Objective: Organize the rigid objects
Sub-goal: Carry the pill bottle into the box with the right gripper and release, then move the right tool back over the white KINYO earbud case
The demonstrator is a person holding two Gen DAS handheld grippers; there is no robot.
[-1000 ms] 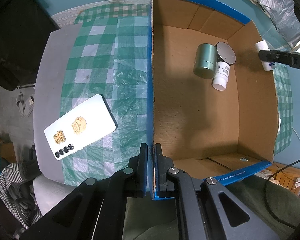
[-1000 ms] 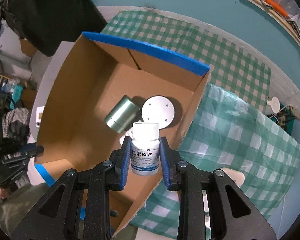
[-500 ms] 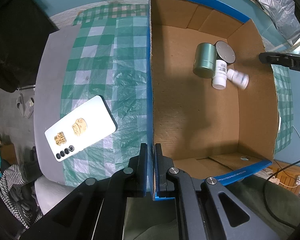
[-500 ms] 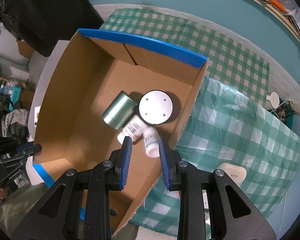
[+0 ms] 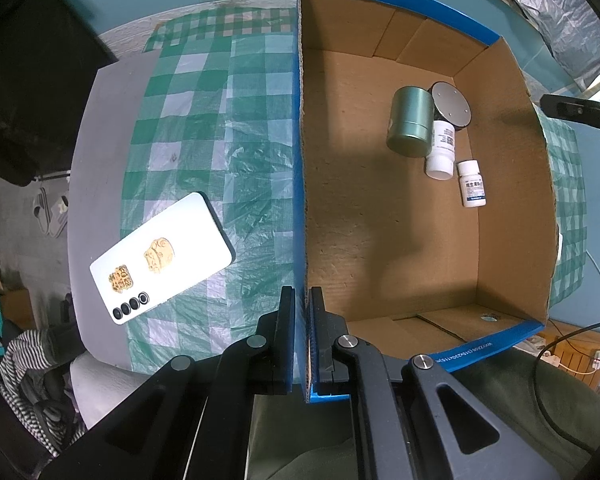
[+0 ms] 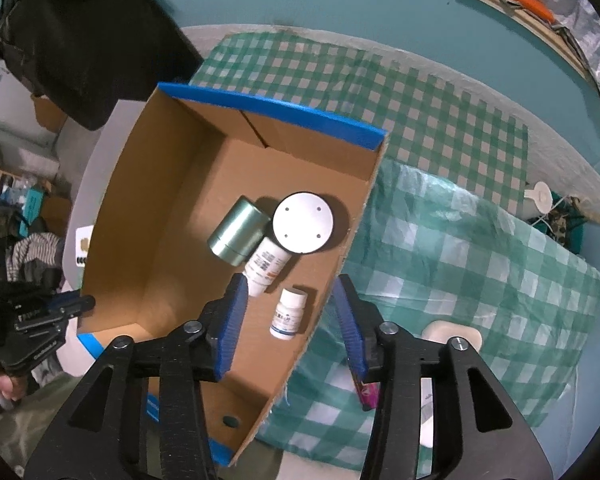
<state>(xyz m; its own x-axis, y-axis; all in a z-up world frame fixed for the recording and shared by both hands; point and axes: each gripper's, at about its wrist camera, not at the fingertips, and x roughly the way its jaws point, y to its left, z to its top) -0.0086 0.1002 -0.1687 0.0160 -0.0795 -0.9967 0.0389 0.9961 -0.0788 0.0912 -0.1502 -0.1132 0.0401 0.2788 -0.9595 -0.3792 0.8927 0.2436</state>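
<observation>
**Small bottle lay flat in the box beneath a wide-spread right claw**

The small pill bottle [image 6: 288, 314] was white, with a white screw cap and a blue-printed label; it lay on its side on the cardboard box [image 6: 172, 184] floor, directly ahead of the right gripper [image 6: 290, 322] and between the lines of its blue-padded fingers [image 6: 231, 322], touching neither; the jaws stood wide apart and held nothing; the right finger hung outside the box wall, over the green checked cloth [image 6: 452, 240]. The bottle's long axis ran nearly straight away from that claw, cap at the far end, base toward the fingers. Just beyond it, to the left, a larger white bottle [image 6: 266, 266] lay with its cap toward the claw, resting against a green metal canister [image 6: 236, 234] and a round silver disc [image 6: 303, 223]. The left gripper [image 5: 302, 312] was pinched shut on the box's blue-edged near wall [image 5: 299, 184]; well left of it a white phone [image 5: 160, 258] lay face down on the cloth; from there the small bottle [image 5: 471, 183] sat far ahead and to the right.
</observation>
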